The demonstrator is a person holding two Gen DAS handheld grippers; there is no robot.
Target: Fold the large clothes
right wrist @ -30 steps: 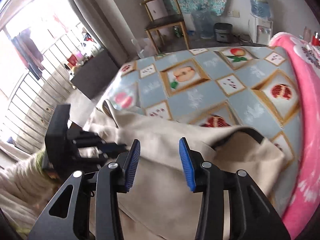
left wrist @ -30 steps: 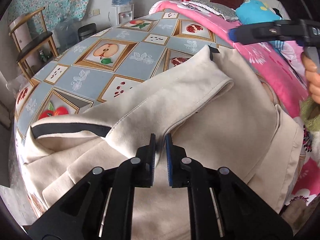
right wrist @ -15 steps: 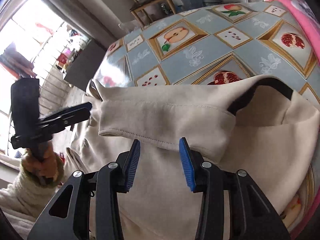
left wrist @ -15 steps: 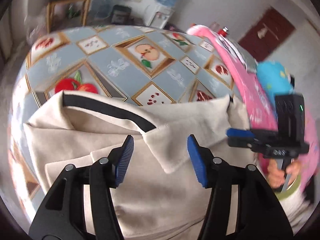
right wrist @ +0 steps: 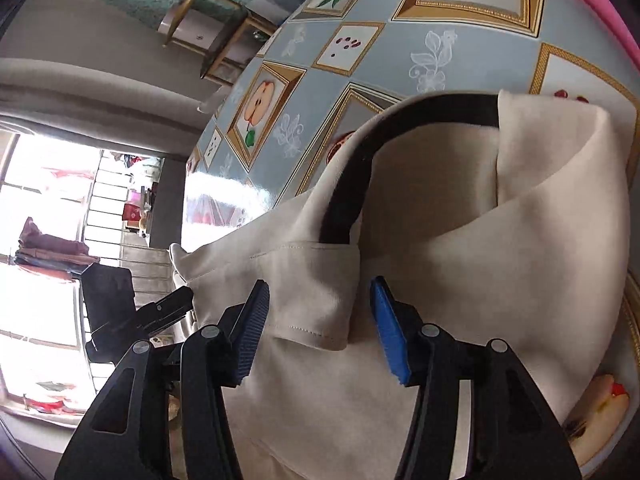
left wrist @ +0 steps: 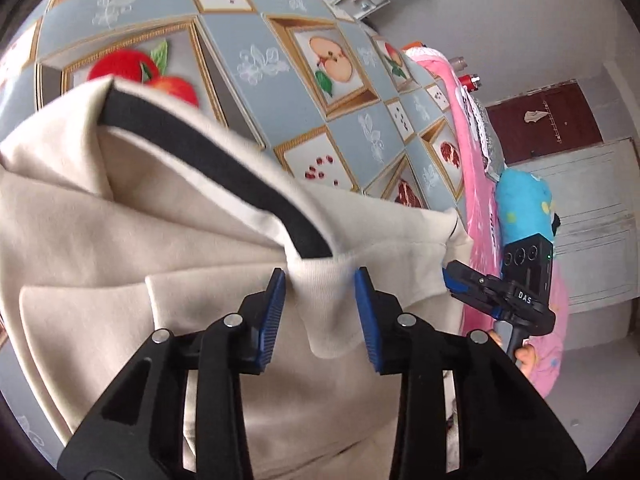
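At the bottom of the left wrist view, the left gripper [left wrist: 320,308] has its fingers [left wrist: 273,312] wide apart. A cream flap of the coat [left wrist: 120,248] sits in the gap between them, but the fingers do not squeeze it. At the bottom of the right wrist view, the right gripper [right wrist: 318,328] is wide open too. A stitched corner of the coat [right wrist: 460,280] lies between its blue pads, and they are not pressing on it.

The big cream coat is spread on the surface [left wrist: 248,24] and fills the lower half of both views. A black band [left wrist: 224,168] runs along its folded edge, from the middle left toward the center. In the left wrist view the right gripper [left wrist: 452,280] shows at the middle right, touching the coat's far corner. In the right wrist view the left gripper [right wrist: 180,300] shows at the middle left, beside the coat's other end.

The surface has a blue-gray cloth with gold-framed fruit pictures: red apples, a cut apple and seeds. A pink blanket [left wrist: 476,216] lies along its right edge, with a blue soft toy [left wrist: 524,204] on it.

Farther off, a dark red door [left wrist: 544,120] is at the upper right. In the right wrist view a wooden chair [right wrist: 208,32] stands at the upper left, and a bright window [right wrist: 44,216] is at the left.
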